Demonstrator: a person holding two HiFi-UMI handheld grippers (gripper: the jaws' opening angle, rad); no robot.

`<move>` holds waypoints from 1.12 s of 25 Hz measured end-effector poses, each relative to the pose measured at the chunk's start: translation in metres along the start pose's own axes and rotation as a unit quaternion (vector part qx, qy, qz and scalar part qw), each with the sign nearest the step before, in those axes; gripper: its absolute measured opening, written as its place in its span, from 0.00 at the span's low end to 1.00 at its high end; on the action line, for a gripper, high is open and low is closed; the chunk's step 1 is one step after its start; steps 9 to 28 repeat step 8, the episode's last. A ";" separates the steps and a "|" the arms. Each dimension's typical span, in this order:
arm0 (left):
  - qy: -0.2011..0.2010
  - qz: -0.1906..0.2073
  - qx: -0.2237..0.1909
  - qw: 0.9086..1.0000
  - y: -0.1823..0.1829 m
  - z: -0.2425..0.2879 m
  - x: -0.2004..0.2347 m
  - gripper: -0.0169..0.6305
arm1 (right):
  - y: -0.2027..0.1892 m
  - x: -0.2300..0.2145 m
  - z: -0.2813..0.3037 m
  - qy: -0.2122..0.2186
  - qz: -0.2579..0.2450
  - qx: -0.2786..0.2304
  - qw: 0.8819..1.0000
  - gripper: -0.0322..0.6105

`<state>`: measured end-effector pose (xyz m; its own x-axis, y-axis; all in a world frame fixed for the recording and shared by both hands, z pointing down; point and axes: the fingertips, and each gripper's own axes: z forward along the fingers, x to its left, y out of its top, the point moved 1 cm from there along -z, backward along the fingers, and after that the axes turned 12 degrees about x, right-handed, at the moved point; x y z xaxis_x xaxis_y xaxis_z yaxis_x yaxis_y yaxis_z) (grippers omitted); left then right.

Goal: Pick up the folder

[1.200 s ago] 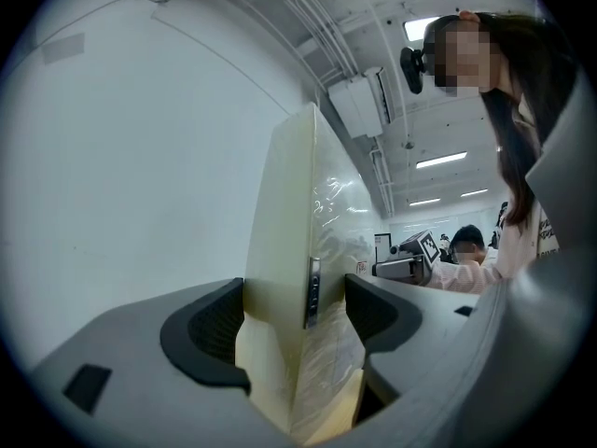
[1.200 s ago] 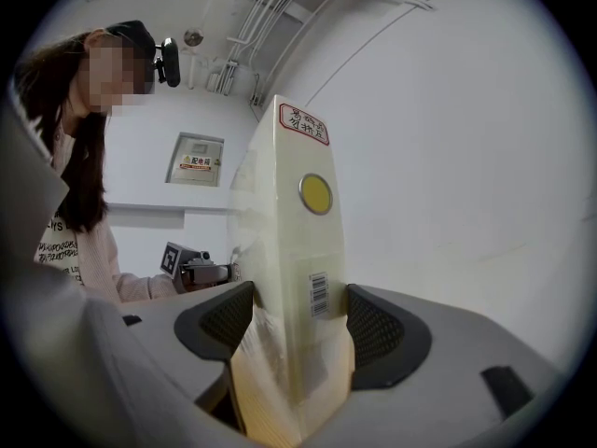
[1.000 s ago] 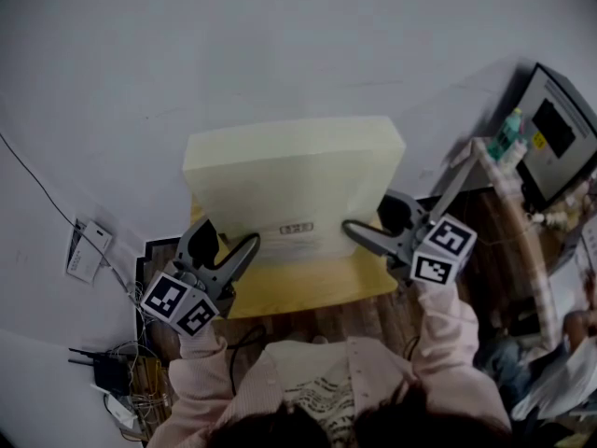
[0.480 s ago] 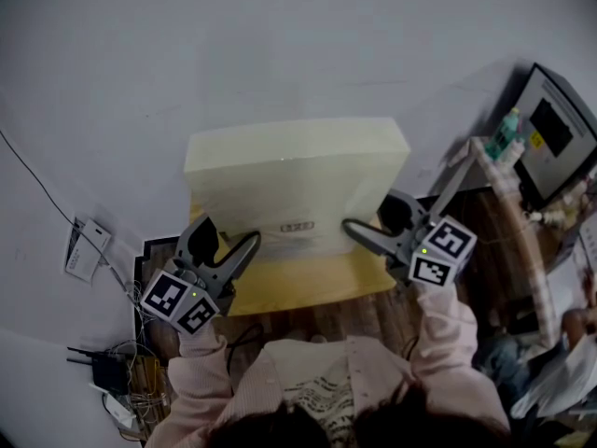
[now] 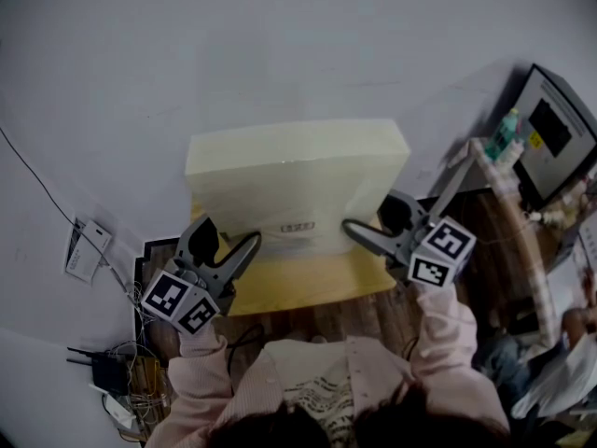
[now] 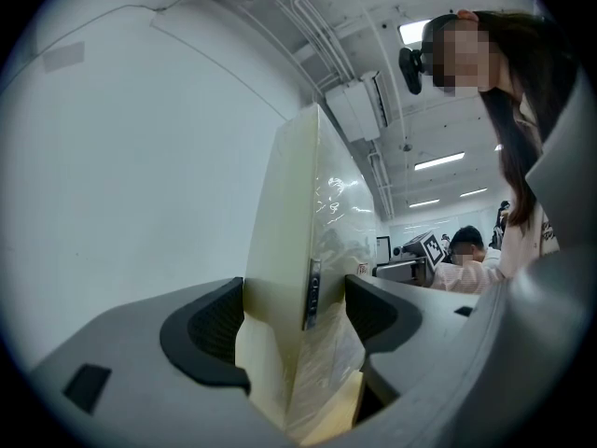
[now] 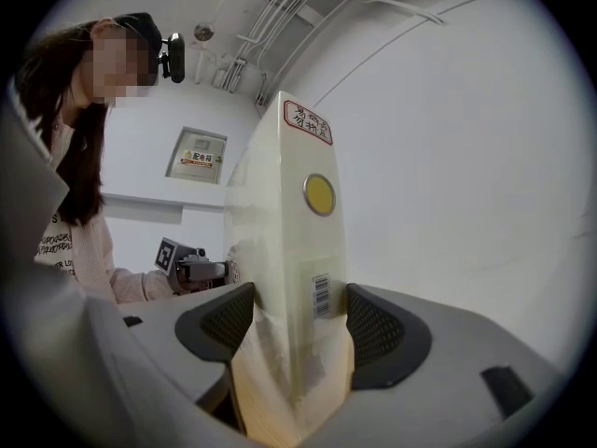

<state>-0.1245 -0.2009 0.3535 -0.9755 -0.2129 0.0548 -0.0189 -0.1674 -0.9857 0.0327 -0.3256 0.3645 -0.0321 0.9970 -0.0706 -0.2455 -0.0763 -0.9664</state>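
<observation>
A: Entry, nearest things first. What differs from a second ago?

B: Next to nothing. The left gripper (image 5: 229,231) sits at 7 o'clock of the folder (image 5: 294,180) and the right gripper (image 5: 371,215) at 4 o'clock. Both are in the same spots as in the earlier head views.

A: Grip state?

B: The left fingers (image 6: 210,329) are spread wide because the folder is thick. One pad lies against each broad face, with the folder between them. The right fingers (image 7: 382,329) are the same, wide apart and clamped across the narrow end, the barcode (image 7: 322,295) just beside one pad. No gap seen on either gripper.

A: And the folder itself?

B: It is held between the two grippers. Its near edge is over the yellow surface (image 5: 308,283), which shows at 6 o'clock of it. The label (image 5: 297,226) faces the head view. The far edge, at 12 o'clock, has perhaps drifted a touch toward 3 o'clock, too little to call a lift.

A: Is it off the surface?

B: Cannot tell. The folder hides any line of contact.

A: Reading for the task?

B: Judgement: the two-sided grasp is made and steady, and this is a hold. Either the folder is already up or only the raise is left. Risk: the film-wrapped face looks smooth and could slip if one side leads.
</observation>
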 end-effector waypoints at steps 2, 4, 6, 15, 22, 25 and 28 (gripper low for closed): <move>0.001 0.000 0.000 1.000 0.000 -0.001 0.000 0.56 | 0.001 0.001 0.001 0.000 -0.001 -0.001 1.000 0.54; 0.002 -0.001 -0.001 1.000 0.000 -0.003 0.001 0.56 | 0.001 0.002 0.002 0.001 -0.002 0.000 1.000 0.54; 0.002 -0.002 -0.002 1.000 -0.001 -0.005 0.001 0.56 | 0.001 0.003 0.003 0.001 -0.004 0.001 1.000 0.54; 0.003 -0.002 -0.002 1.000 -0.002 -0.007 0.002 0.56 | 0.000 0.005 0.004 0.000 -0.006 0.001 1.000 0.54; 0.003 -0.002 -0.002 1.000 -0.002 -0.007 0.002 0.56 | 0.000 0.005 0.004 0.000 -0.006 0.001 1.000 0.54; 0.003 -0.002 -0.002 1.000 -0.002 -0.007 0.002 0.56 | 0.000 0.005 0.004 0.000 -0.006 0.001 1.000 0.54; 0.003 -0.002 -0.002 1.000 -0.002 -0.007 0.002 0.56 | 0.000 0.005 0.004 0.000 -0.006 0.001 1.000 0.54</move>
